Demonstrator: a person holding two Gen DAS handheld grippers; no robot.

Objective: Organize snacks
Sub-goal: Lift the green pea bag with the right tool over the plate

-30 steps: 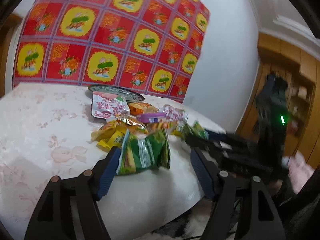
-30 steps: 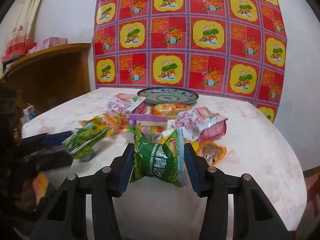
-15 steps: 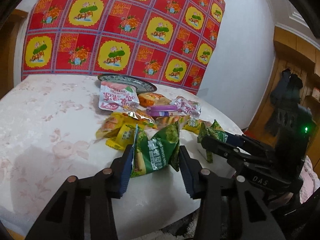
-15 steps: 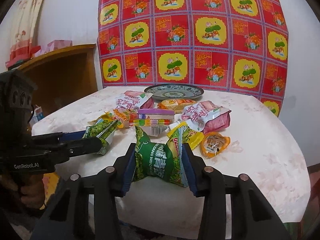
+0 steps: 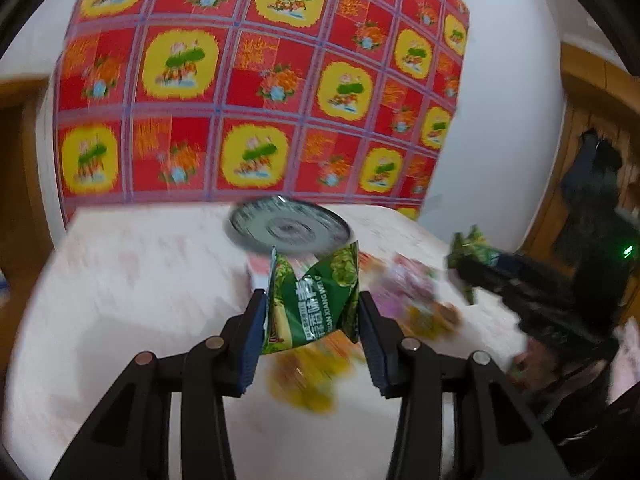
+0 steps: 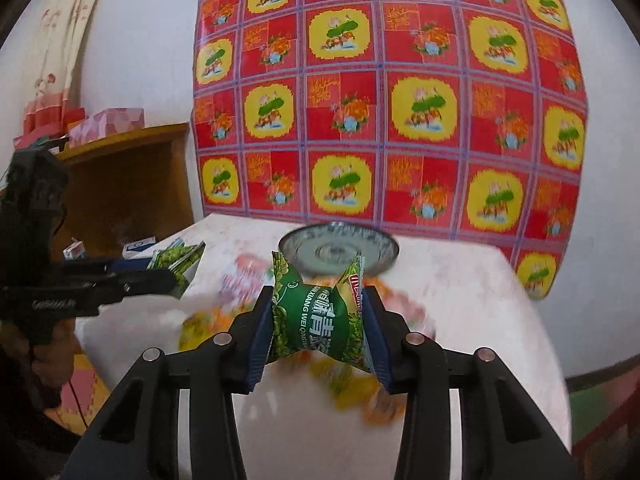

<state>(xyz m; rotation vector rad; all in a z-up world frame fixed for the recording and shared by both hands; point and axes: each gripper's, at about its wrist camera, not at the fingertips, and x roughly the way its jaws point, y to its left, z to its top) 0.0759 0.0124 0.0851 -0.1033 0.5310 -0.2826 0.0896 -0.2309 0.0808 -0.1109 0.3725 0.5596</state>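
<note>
My left gripper [image 5: 312, 295] is shut on a green snack packet [image 5: 314, 308], which is squeezed between the blue pads and held above the table [image 5: 120, 300]. My right gripper [image 6: 318, 298] is shut on a second green packet [image 6: 312, 322], also clear of the table. In the left wrist view the right gripper [image 5: 466, 270] shows at the right with its packet [image 5: 474, 246]. In the right wrist view the left gripper [image 6: 172, 278] shows at the left with its packet [image 6: 178, 258]. The dark patterned plate [image 5: 288, 228] lies beyond both packets. A blurred snack pile [image 5: 408, 304] lies below.
A red and yellow patterned cloth [image 5: 240, 100] hangs on the wall behind the table. A wooden cabinet [image 6: 120, 184] stands at the left, with small boxes [image 6: 76, 250] low beside it. Wooden panelling [image 5: 592, 128] is at the right. A hand [image 6: 60, 340] holds the left gripper.
The left jaws closed on the green packet. Both grippers then rose with their packets off the table, and the plate now appears right behind each packet.
</note>
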